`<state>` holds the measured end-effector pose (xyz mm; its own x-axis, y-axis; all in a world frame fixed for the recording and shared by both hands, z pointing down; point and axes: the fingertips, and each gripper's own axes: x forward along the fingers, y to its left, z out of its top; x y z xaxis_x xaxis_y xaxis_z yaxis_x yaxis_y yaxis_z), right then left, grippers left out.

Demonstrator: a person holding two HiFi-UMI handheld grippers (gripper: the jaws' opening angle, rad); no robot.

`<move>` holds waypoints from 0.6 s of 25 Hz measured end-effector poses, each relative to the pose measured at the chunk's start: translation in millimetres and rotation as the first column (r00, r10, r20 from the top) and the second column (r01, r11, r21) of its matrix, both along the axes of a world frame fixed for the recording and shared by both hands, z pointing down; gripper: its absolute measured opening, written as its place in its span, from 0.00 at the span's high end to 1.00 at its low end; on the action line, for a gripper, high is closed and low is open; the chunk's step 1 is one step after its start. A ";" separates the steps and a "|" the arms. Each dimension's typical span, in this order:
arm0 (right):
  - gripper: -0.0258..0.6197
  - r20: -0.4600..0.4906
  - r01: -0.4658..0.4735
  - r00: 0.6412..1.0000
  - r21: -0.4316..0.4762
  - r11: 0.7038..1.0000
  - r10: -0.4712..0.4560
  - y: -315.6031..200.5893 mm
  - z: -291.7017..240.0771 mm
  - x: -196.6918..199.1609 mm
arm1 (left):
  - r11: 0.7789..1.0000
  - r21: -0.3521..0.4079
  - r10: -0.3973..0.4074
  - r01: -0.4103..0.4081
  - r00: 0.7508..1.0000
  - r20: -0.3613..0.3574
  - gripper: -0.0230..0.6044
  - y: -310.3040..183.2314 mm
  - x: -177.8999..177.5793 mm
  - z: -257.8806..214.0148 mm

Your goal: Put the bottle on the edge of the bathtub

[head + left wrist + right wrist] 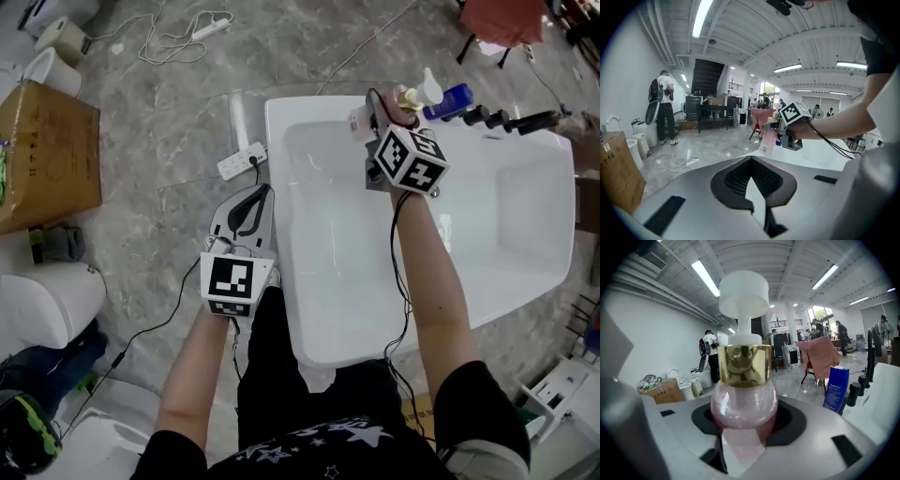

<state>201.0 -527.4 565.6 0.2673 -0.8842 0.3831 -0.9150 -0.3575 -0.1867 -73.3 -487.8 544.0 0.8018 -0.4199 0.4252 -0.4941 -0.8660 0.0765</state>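
A white bathtub (275, 178) stands on a grey marbled floor (169, 122). On the tub's far edge, just right of the fingers (825, 430) of the right gripper (743, 439), stands a blue bottle (452, 101). A row of black tap fittings (495, 120) sits farther right along the same edge.

On the floor, a white power strip (242, 161) lies just ahead of the fingers (223, 223) of the left gripper (248, 208), beside the tub's outer wall. Well left of those fingers sits a cardboard box (47, 155). Nearer the person on that side is a white toilet (47, 305). Far ahead and left lies a loose white cable (173, 37).
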 end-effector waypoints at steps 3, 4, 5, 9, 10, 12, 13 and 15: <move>0.62 -0.027 -0.015 1.000 -0.008 1.000 0.015 -15.9 9.7 12.7 | 1.000 0.012 0.005 -0.005 1.000 -0.021 0.94 -9.2 10.7 5.6; 0.62 -0.032 -0.023 0.999 -0.009 1.000 0.023 -21.3 12.9 17.3 | 1.000 0.014 0.002 -0.002 1.000 -0.028 0.94 -12.7 13.1 7.7; 0.62 -0.035 -0.032 0.999 -0.010 0.999 0.031 -26.3 16.2 21.9 | 1.000 0.015 -0.002 0.003 0.999 -0.033 0.94 -15.7 14.9 10.5; 0.62 -0.057 -0.046 0.997 -0.026 0.999 0.045 -38.1 28.8 35.8 | 1.000 0.004 -0.016 0.016 0.999 -0.036 0.94 -17.5 17.7 23.4; 0.62 -0.061 -0.047 0.997 -0.033 0.998 0.045 -40.2 30.6 37.3 | 1.000 -0.001 -0.019 0.019 0.999 -0.035 0.94 -17.3 16.5 25.7; 0.62 -0.060 -0.047 0.997 -0.039 0.998 0.044 -44.5 33.3 38.2 | 1.000 -0.012 -0.028 0.027 0.999 -0.029 0.94 -16.7 12.7 30.0; 0.62 -0.057 -0.048 0.997 -0.039 0.998 0.046 -46.2 34.4 38.5 | 0.999 -0.018 -0.032 0.031 0.999 -0.025 0.94 -16.0 10.7 32.3; 0.62 -0.054 -0.054 0.997 -0.036 0.998 0.052 -49.2 36.7 38.9 | 0.999 -0.028 -0.037 0.037 0.999 -0.017 0.94 -14.5 6.9 36.4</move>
<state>239.8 -576.6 602.3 0.3343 -0.8535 0.3996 -0.9027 -0.4118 -0.1244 -66.4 -502.3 580.4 0.7935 -0.4378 0.4229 -0.5242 -0.8445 0.1094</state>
